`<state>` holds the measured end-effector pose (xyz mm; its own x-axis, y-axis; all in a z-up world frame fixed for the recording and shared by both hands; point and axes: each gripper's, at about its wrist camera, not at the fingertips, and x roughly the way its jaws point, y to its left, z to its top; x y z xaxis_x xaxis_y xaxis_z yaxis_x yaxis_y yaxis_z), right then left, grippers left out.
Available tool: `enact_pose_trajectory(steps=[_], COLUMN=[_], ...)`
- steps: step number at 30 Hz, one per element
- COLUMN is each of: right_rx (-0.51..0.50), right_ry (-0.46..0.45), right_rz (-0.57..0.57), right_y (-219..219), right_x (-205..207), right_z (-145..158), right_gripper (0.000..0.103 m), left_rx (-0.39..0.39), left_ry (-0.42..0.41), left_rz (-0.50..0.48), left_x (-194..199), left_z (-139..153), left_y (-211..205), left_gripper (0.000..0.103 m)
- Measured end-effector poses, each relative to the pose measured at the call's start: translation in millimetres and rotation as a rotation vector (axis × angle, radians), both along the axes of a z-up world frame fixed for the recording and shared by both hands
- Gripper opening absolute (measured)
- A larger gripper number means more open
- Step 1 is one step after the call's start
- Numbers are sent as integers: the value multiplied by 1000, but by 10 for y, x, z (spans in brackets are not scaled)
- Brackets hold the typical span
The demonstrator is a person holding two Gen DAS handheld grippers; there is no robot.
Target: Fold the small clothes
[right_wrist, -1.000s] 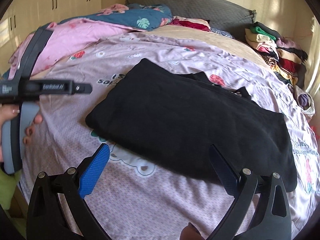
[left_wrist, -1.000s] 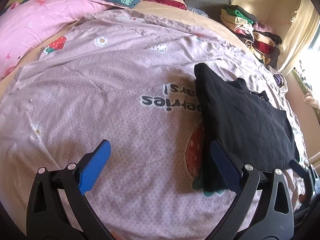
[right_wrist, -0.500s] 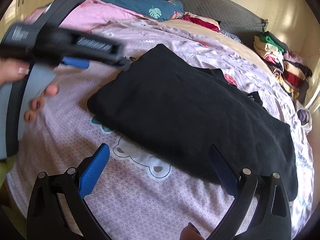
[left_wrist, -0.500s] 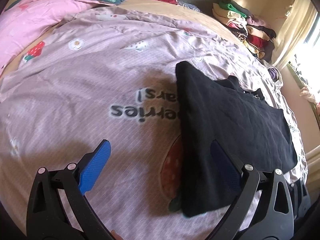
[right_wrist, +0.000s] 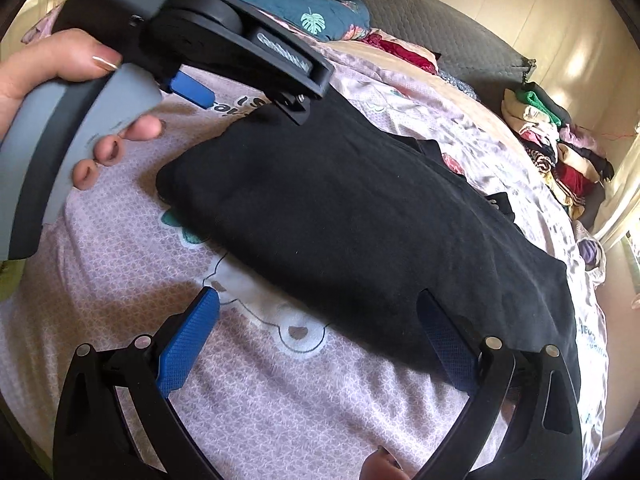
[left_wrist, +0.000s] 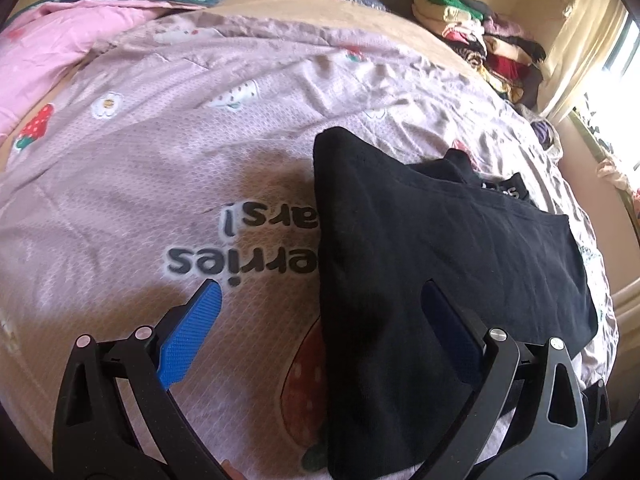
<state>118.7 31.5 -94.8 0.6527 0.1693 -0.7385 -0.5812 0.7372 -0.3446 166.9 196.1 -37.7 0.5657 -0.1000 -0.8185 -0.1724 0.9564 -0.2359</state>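
The folded garment (right_wrist: pixel 360 220) lies on the bedspread (right_wrist: pixel 280 400), centre to right of the frame. A stack of folded clothes (right_wrist: pixel 560 152) sits at right, pillows (right_wrist: pixel 320 16) along the top by the headboard (right_wrist: pixel 420 20).

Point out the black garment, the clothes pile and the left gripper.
black garment (right_wrist: pixel 360 232), right wrist view, middle of the folded cloth.
clothes pile (left_wrist: pixel 480 44), left wrist view, middle of the stack.
left gripper (left_wrist: pixel 320 320), left wrist view, midway between its open fingertips.
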Motion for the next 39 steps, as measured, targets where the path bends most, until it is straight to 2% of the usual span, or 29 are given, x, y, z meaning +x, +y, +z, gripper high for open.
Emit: enact_pose_trajectory(steps=[11, 20, 29, 32, 34, 37, 39], right_rx=[-77, -141, -143, -131, -125, -109, -88], right_ry=[-59, -120, -175, -228, -269, -309, -307], right_rz=[48, 101, 73, 78, 77, 85, 102], right_y=[177, 452, 533, 530, 515, 487, 463], right_x=[112, 310, 530, 462, 400, 335, 303], right_z=[-110, -166, -154, -103, -68, -26, -1], right_gripper=[98, 98, 97, 84, 80, 64, 38], left_rx=[17, 12, -19, -43, -53, -50, -55], left_ry=[70, 91, 109, 113, 111, 107, 106], left_rz=[-23, -53, -57, -51, -42, -29, -25], left_x=[451, 588, 659, 684, 688, 695, 698], left_z=[-178, -185, -196, -198, -205, -200, -195], left_y=[79, 189, 229, 258, 268, 249, 244], left_gripper=[93, 93, 93, 93, 93, 93, 93])
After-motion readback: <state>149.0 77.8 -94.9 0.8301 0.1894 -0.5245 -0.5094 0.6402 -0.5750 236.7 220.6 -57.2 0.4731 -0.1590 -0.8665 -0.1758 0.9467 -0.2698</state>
